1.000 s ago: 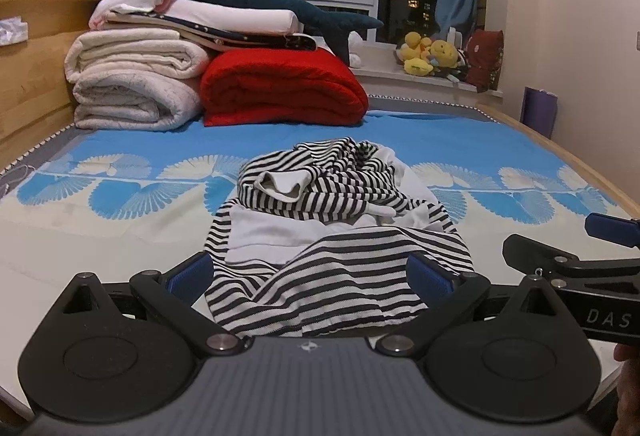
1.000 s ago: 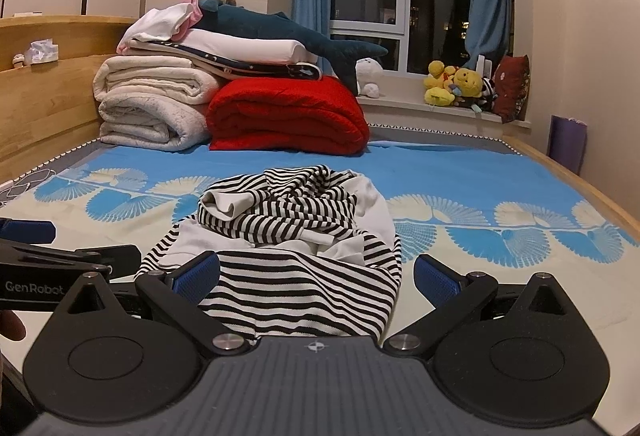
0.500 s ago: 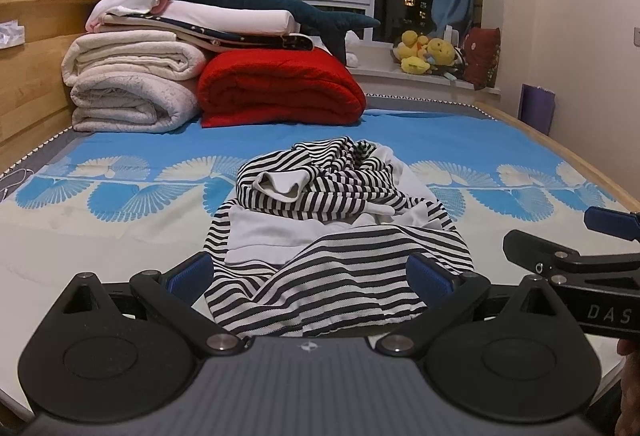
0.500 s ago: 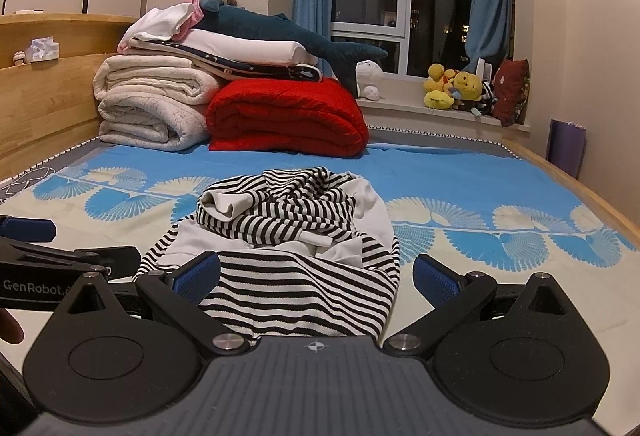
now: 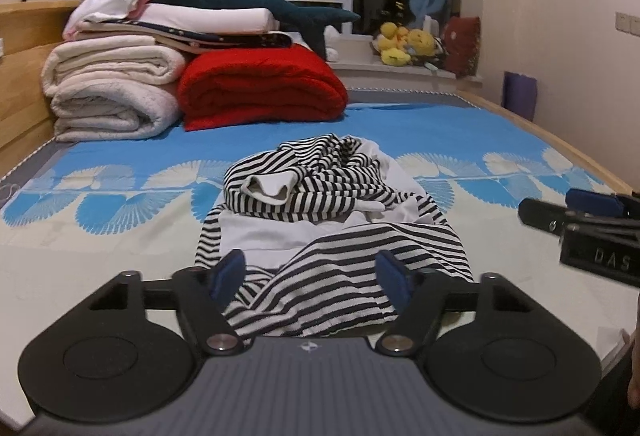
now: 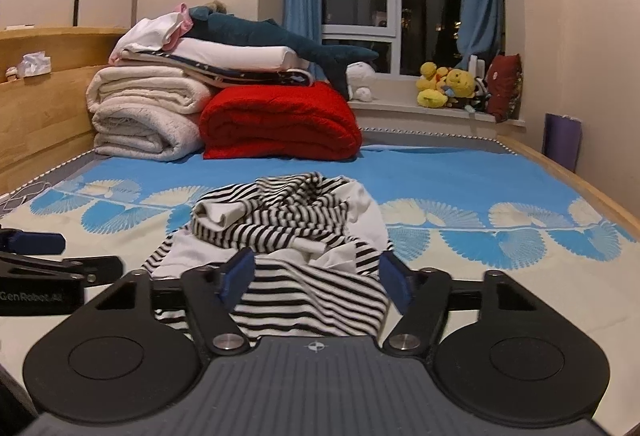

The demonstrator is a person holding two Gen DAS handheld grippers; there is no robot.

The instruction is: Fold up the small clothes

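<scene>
A crumpled black-and-white striped garment (image 5: 328,220) lies in a heap on the bed sheet (image 5: 100,236); it also shows in the right wrist view (image 6: 288,236). My left gripper (image 5: 314,274) is open, its blue pads either side of the garment's near hem, just above it. My right gripper (image 6: 316,276) is open too, its pads spanning the near hem. Each gripper shows at the edge of the other's view: the right one (image 5: 588,212) and the left one (image 6: 48,256). Neither holds cloth.
Folded white blankets (image 6: 140,116), a red blanket (image 6: 280,124) and a plush shark (image 6: 272,40) are stacked at the bed's head. A wooden headboard (image 6: 36,76) stands left. Yellow plush toys (image 6: 444,84) sit on the window sill. A wooden bed edge (image 6: 580,180) runs along the right.
Both grippers' jaws have narrowed from wide open to a smaller gap and moved closer to the garment's near hem. The garment has not moved.
</scene>
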